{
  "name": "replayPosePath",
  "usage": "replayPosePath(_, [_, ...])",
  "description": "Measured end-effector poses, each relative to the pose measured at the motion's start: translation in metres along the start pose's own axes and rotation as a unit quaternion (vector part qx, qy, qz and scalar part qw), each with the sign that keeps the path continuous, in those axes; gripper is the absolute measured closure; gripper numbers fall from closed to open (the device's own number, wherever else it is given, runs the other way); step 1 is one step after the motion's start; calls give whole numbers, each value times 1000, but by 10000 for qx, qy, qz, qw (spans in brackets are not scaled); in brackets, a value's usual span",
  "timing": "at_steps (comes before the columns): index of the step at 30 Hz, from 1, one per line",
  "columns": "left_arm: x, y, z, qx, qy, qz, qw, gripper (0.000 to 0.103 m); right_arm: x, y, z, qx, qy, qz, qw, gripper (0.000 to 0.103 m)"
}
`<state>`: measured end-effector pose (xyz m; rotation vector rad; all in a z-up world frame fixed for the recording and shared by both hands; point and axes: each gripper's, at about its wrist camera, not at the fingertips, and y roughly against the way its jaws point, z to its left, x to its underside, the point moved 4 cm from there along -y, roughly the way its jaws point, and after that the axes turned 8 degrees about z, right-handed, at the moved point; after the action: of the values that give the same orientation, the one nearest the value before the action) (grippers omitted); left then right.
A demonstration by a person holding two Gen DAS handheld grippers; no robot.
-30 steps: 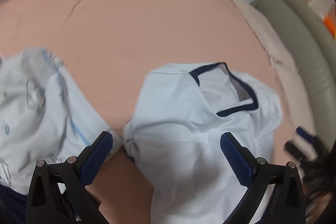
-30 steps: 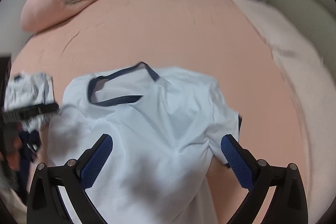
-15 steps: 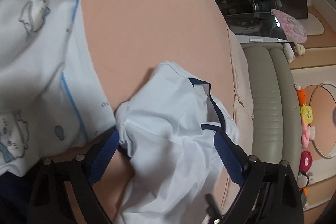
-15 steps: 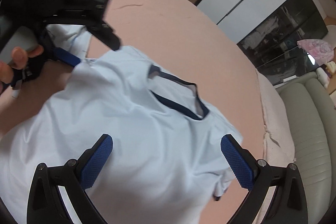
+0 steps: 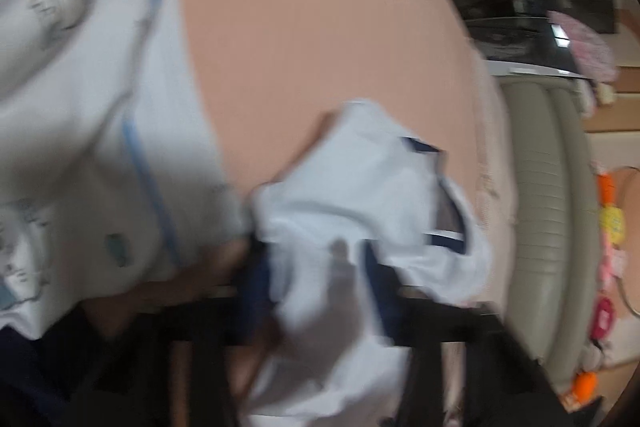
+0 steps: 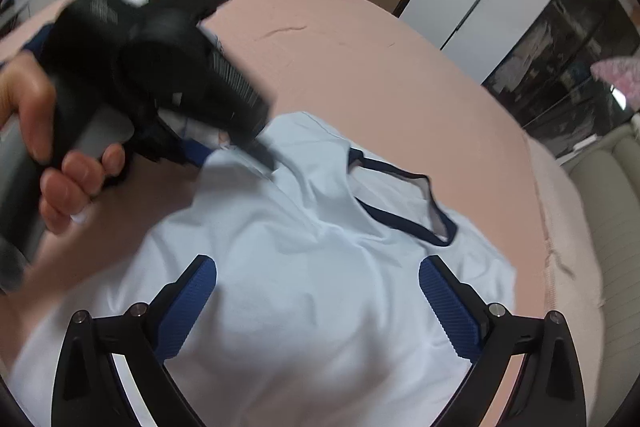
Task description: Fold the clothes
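The left gripper (image 5: 316, 291) points steeply downward, its blue pads blurred, and its jaws have just been closing, now drawn in tight on a bunched fold of the pale blue T-shirt (image 6: 320, 287). From the right wrist view, the left hand (image 6: 52, 155) wraps the black handle, fingers curled under it. The right gripper (image 6: 318, 301) tilts downward too, its jaws spread wide above the cloth, pads (image 6: 188, 303) pressing on nothing

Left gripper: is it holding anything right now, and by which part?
The left gripper, whose jaws have just been closing, pinches the light blue shirt at its edge beside the navy collar. The right gripper hangs open above the shirt, holding nothing.
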<state>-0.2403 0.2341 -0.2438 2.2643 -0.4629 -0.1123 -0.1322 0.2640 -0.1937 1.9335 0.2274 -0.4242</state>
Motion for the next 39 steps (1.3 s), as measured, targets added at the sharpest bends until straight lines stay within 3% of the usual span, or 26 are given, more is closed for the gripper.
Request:
replayPosePath(3, [1, 6, -1, 218, -150, -144, 9995, 89, 1, -5, -4, -390, -321, 128, 9986, 2])
replayPosePath(8, [3, 23, -29, 150, -775, -498, 9956, 94, 10, -13, -19, -746, -761, 288, 9939, 2])
replayPosePath(12, [5, 33, -67, 168, -1346, -605, 9889, 94, 20, -17, -33, -1038, -1080, 332, 9882, 2])
replayPosePath(15, [16, 32, -97, -47, -1885, -613, 9801, 94, 27, -16, -48, -1394, -1482, 251, 9788, 2])
replayPosePath(18, [40, 19, -129, -830, -2890, -745, 9508, 94, 34, -12, -68, -2027, -2038, 105, 9577, 2])
replayPosePath(22, [78, -11, -157, -1429, -3911, -555, 9075, 94, 49, -10, -110, -2633, -3072, 26, 9145, 2])
replayPosePath(26, [107, -39, -164, -2103, -4571, -476, 8629, 94, 74, -19, -151, -2613, -3868, 118, 8843, 2])
replayPosePath(28, [116, -54, -161, -2366, -4721, -383, 8483, 94, 86, -25, -167, -2382, -4147, 283, 8778, 2])
replayPosePath(33, [121, -77, -147, -2572, -4676, -261, 8453, 94, 104, -28, -175, -2352, -4485, 313, 8617, 2])
replayPosePath(36, [115, -74, -138, -2326, -4355, -279, 8692, 94, 99, -29, -170, -2321, -4427, 429, 8651, 2])
replayPosePath(39, [108, -68, -128, -1925, -4033, -362, 8938, 93, 80, -33, -155, -2333, -4148, 439, 8784, 2])
